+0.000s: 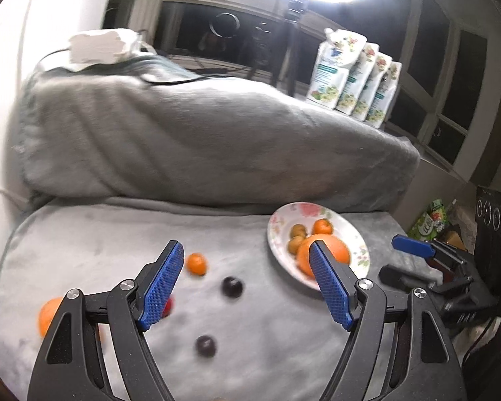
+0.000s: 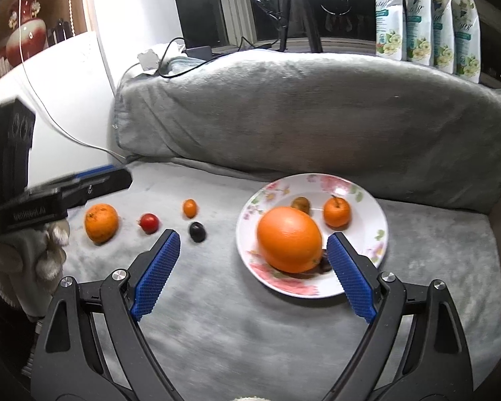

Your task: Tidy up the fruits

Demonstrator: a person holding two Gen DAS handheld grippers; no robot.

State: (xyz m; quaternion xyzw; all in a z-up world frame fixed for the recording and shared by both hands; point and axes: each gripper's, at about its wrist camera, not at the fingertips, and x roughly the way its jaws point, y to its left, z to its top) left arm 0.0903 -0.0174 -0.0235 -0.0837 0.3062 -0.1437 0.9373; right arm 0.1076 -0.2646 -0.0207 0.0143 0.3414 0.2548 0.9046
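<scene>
One plate (image 2: 377, 214), two big oranges (image 2: 289, 239) — two dark plums (image 1: 232, 286), four pouches (image 2: 417, 16).

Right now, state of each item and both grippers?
left gripper: open, empty
right gripper: open, empty
plate: upright on the grey cover, holding fruit
big orange: on plate
small mandarin: on plate
loose orange: on cover, off plate
red fruit: off plate
tiny mandarin: off plate
dark plum: off plate

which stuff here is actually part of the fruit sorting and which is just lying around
Job: plate holding a big orange and a small orange; loose orange, red fruit, tiny orange, dark plum.

Just lying about: pouches, tripod, vase.
</scene>
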